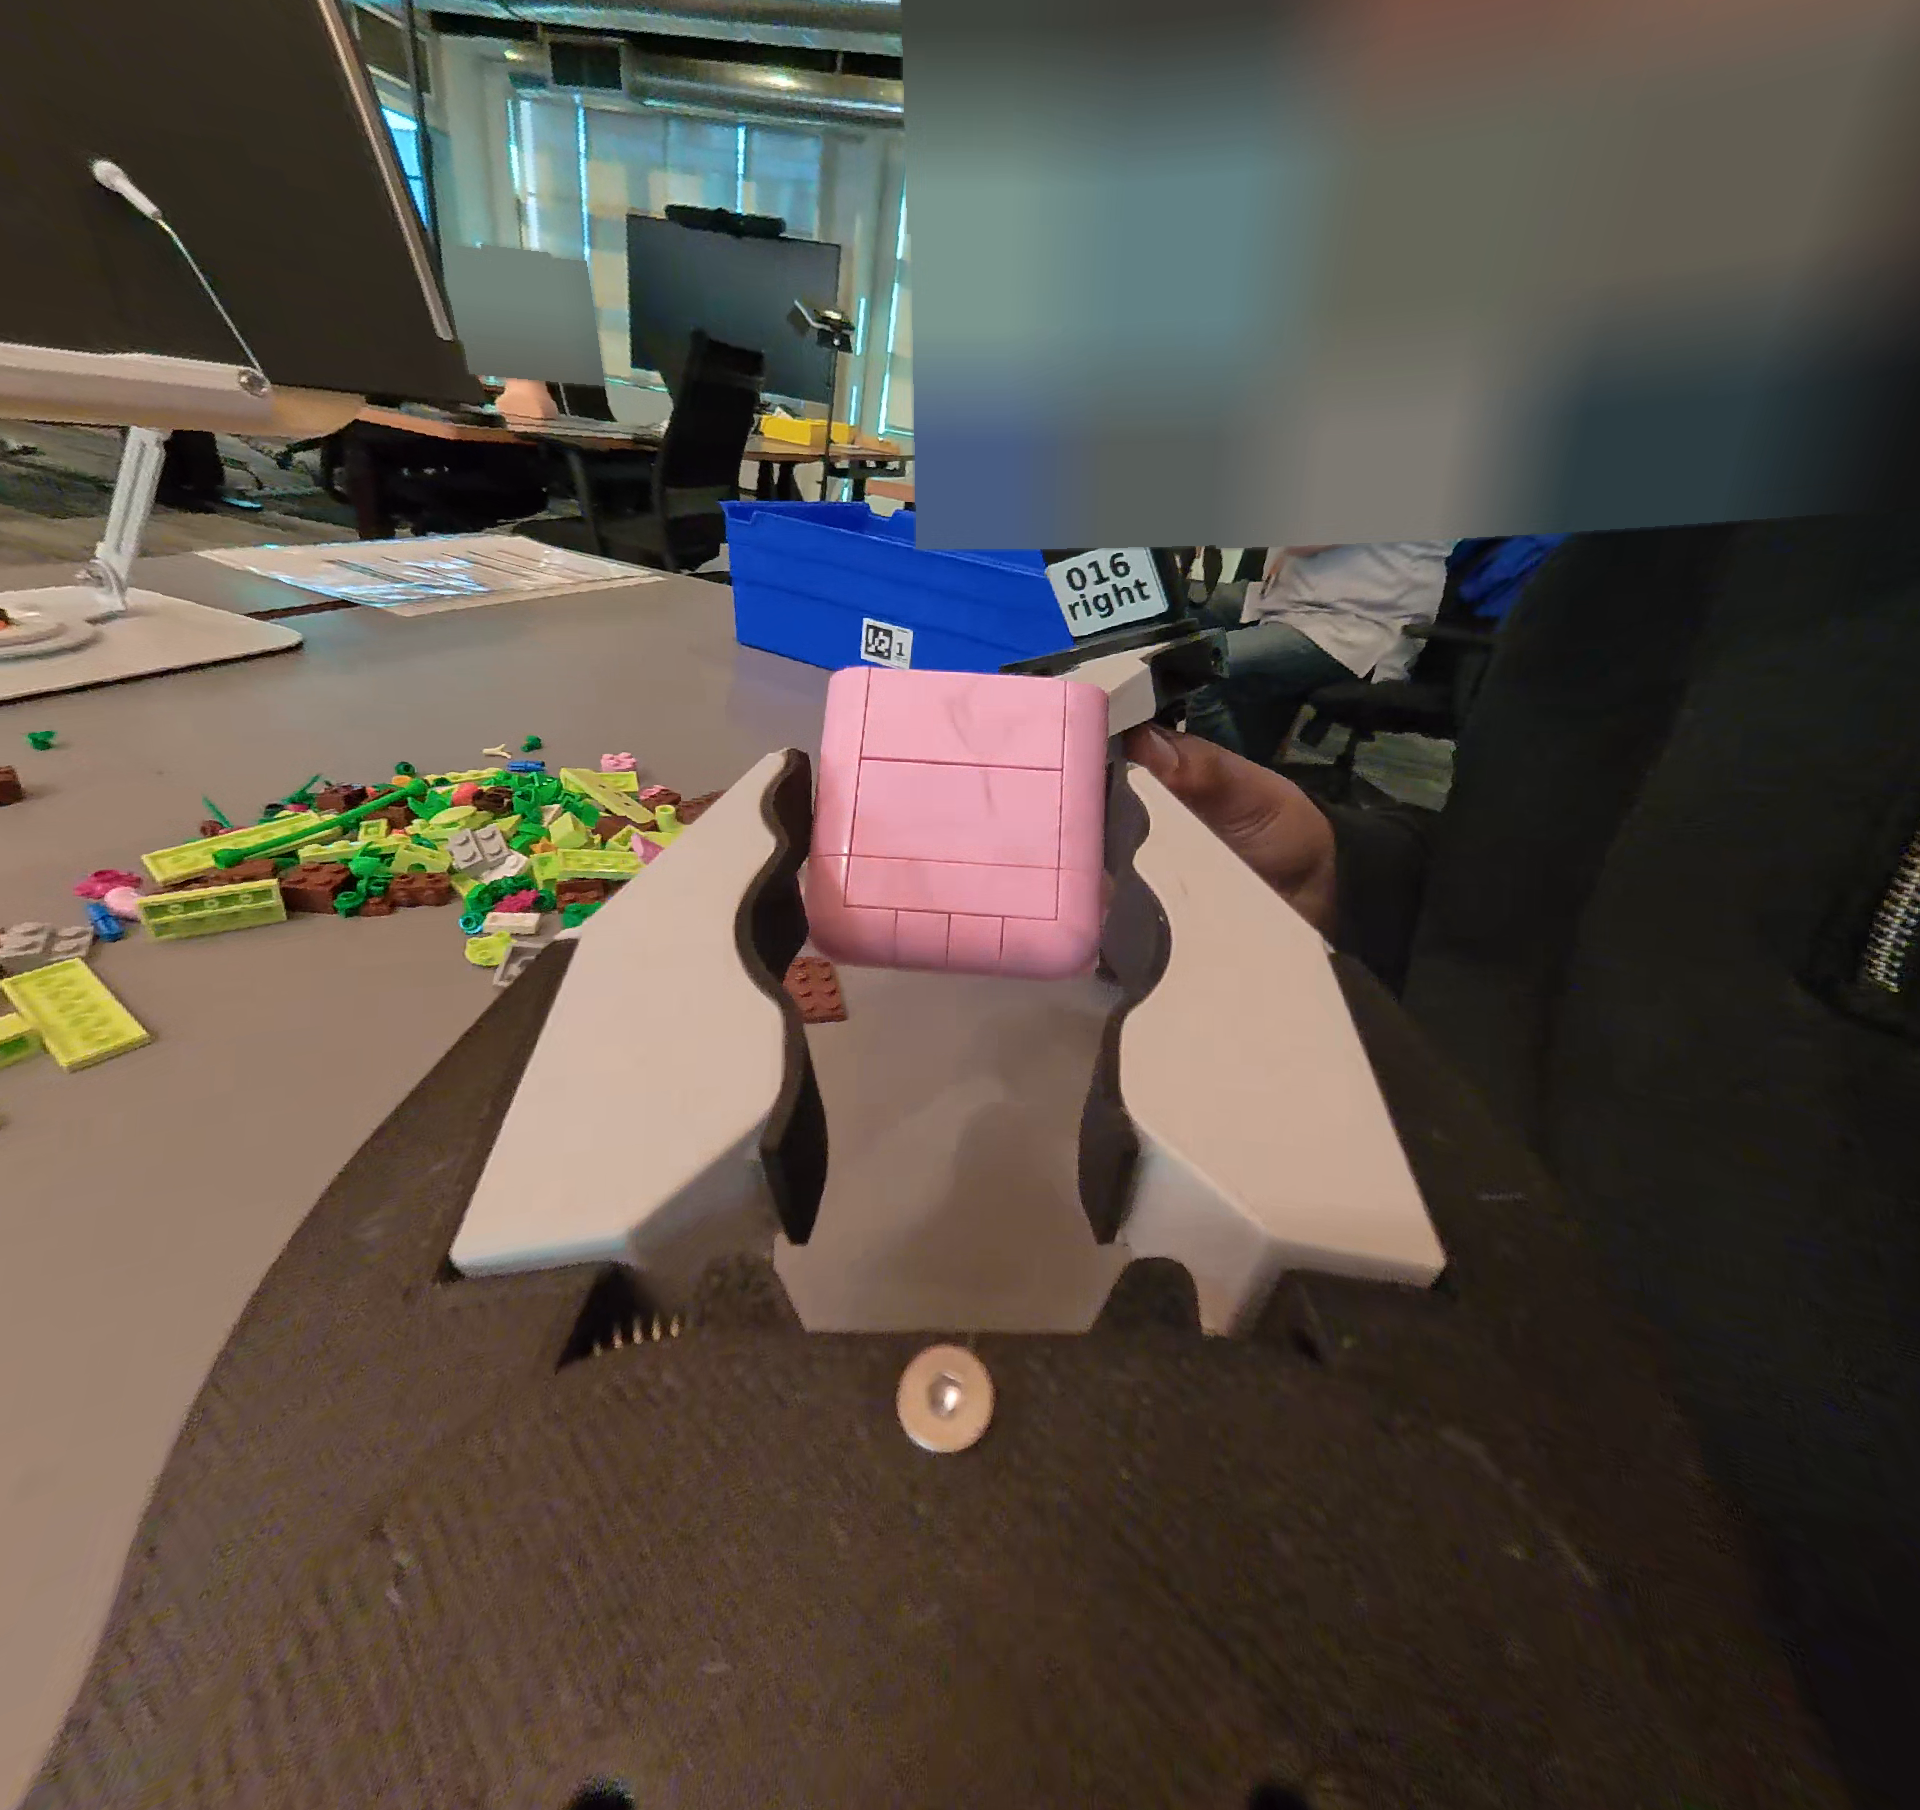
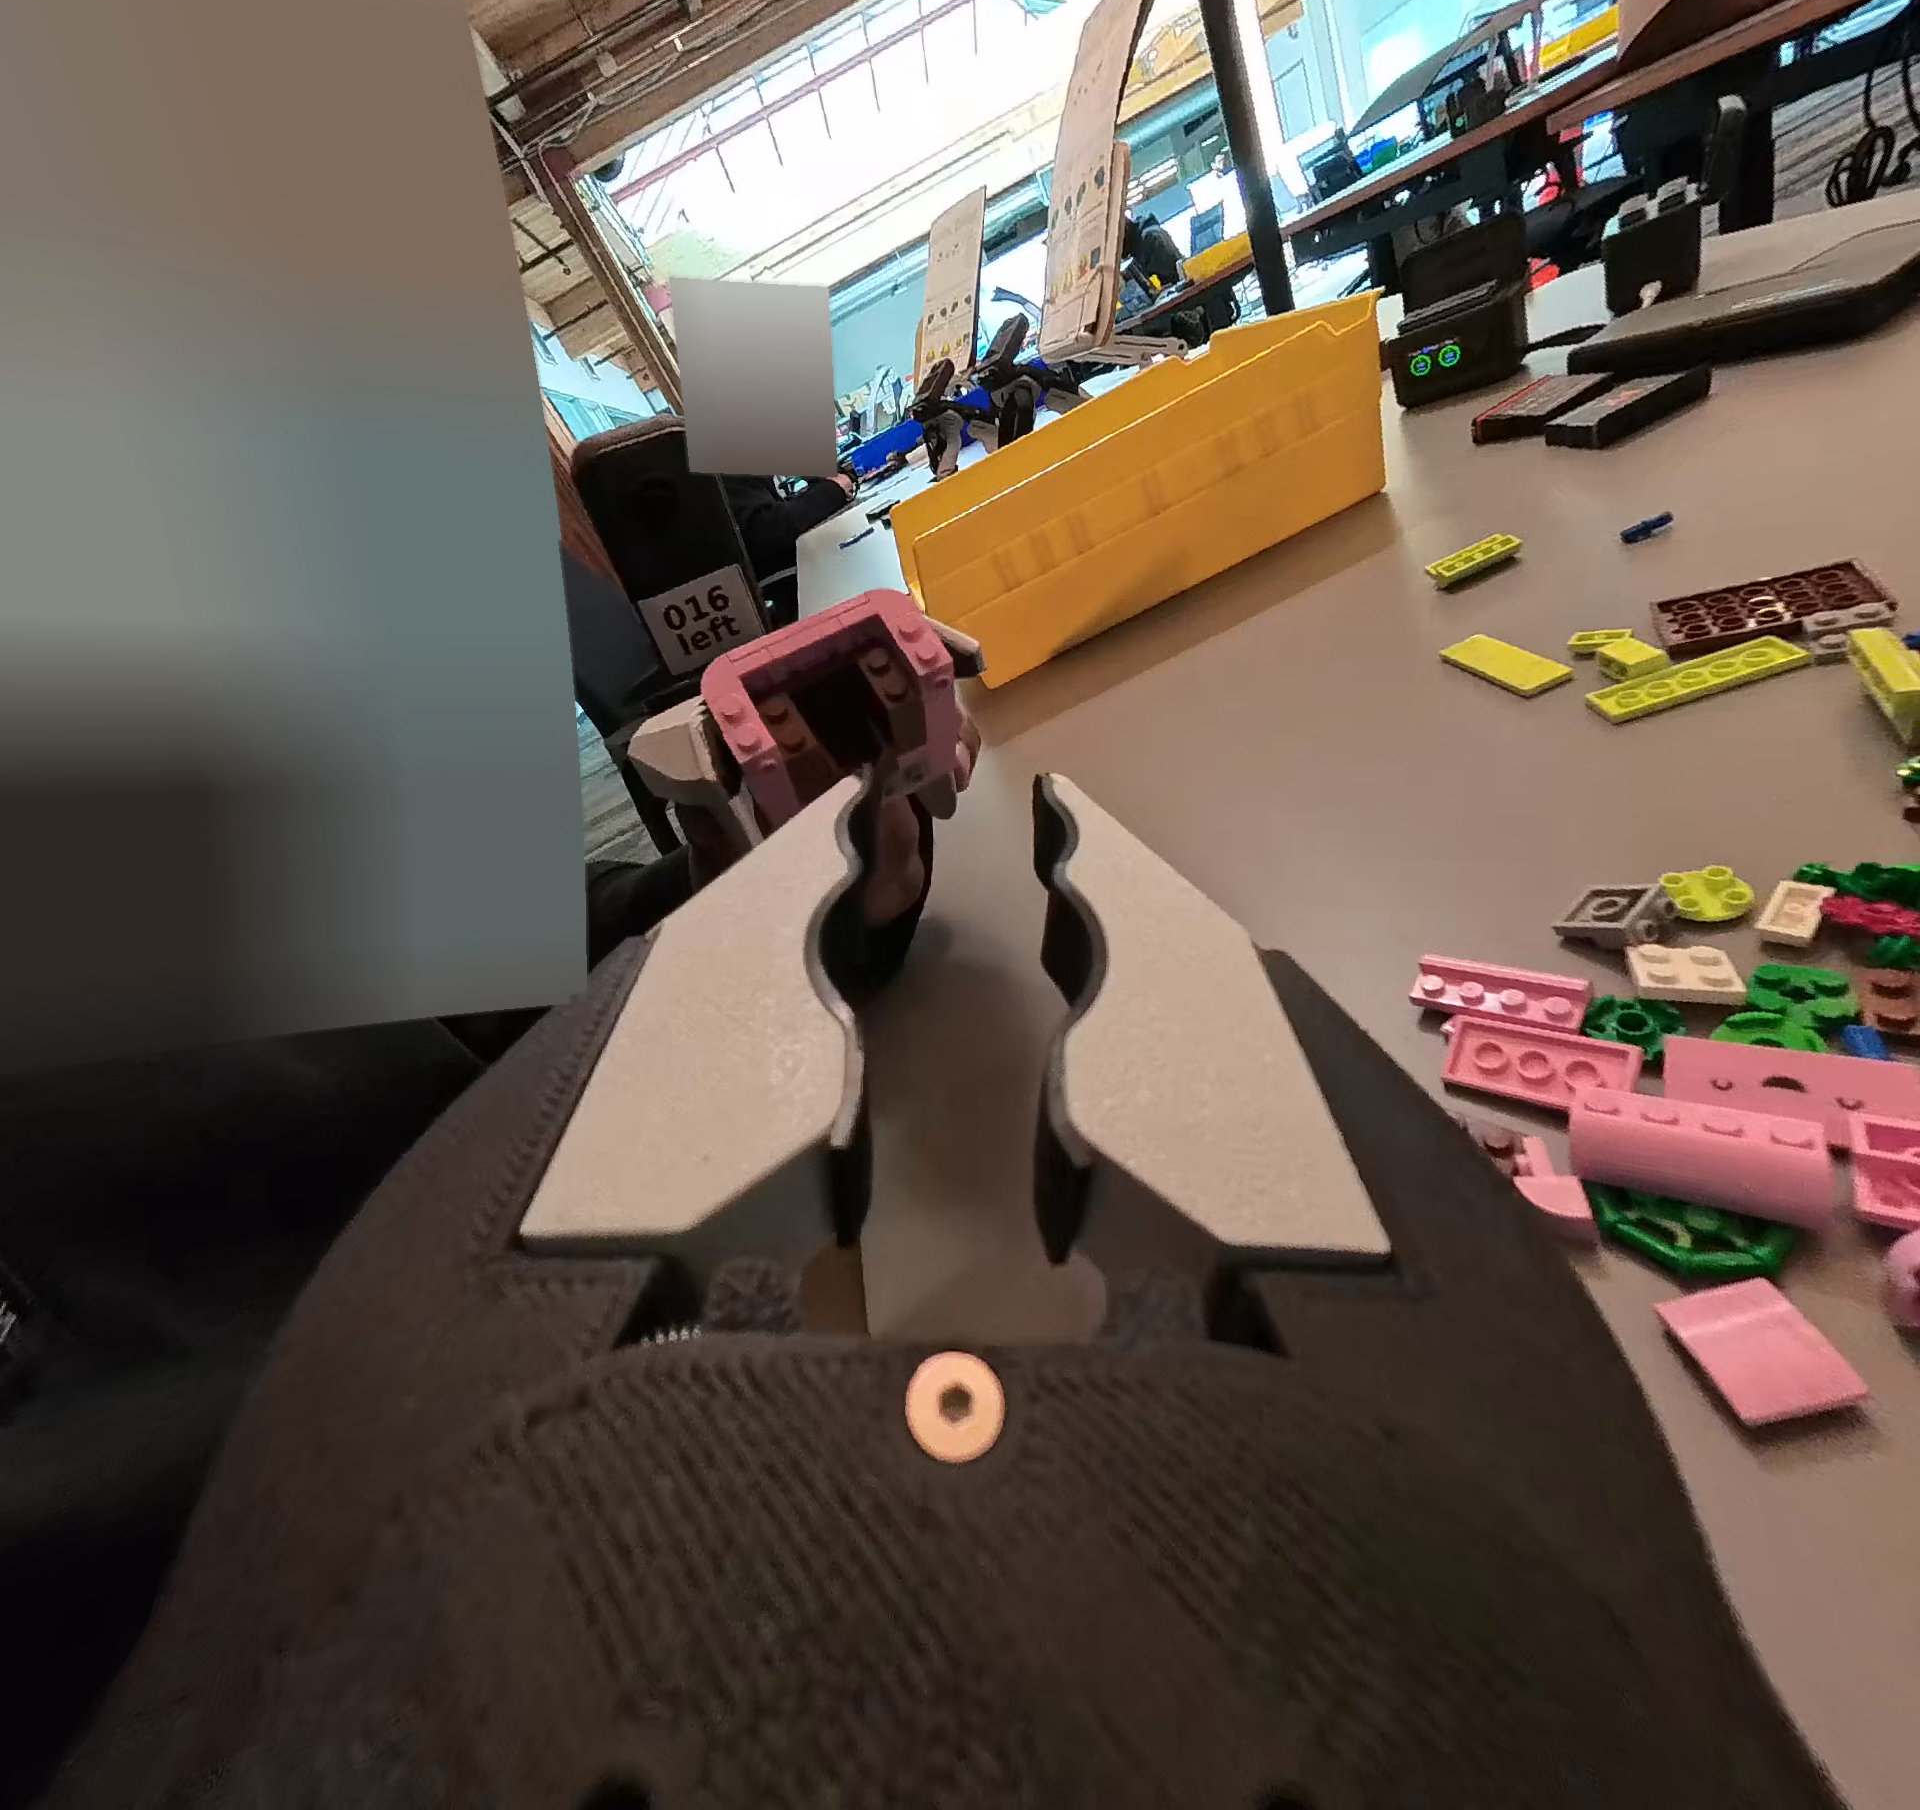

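Note:
My left gripper (image 1: 956, 773) is shut on a pink brick-built block (image 1: 956, 825) with rounded corners and holds it above the grey table (image 1: 312, 1085). The right wrist view shows the block's hollow studded side (image 2: 831, 690), with the left gripper (image 2: 821, 711) around it. My right gripper (image 2: 951, 789) is open and empty, just in front of the block and a little to its right. One of its grey fingers (image 1: 1127, 695) shows beside the block in the left wrist view, next to a person's hand (image 1: 1247, 825).
A pile of green, lime and brown bricks (image 1: 416, 846) lies left of the left gripper. Pink and green pieces (image 2: 1662, 1116) lie right of the right gripper. A blue bin (image 1: 831, 586), a yellow bin (image 2: 1143, 503), a monitor stand (image 1: 135, 617) and black devices (image 2: 1455, 347) stand farther back.

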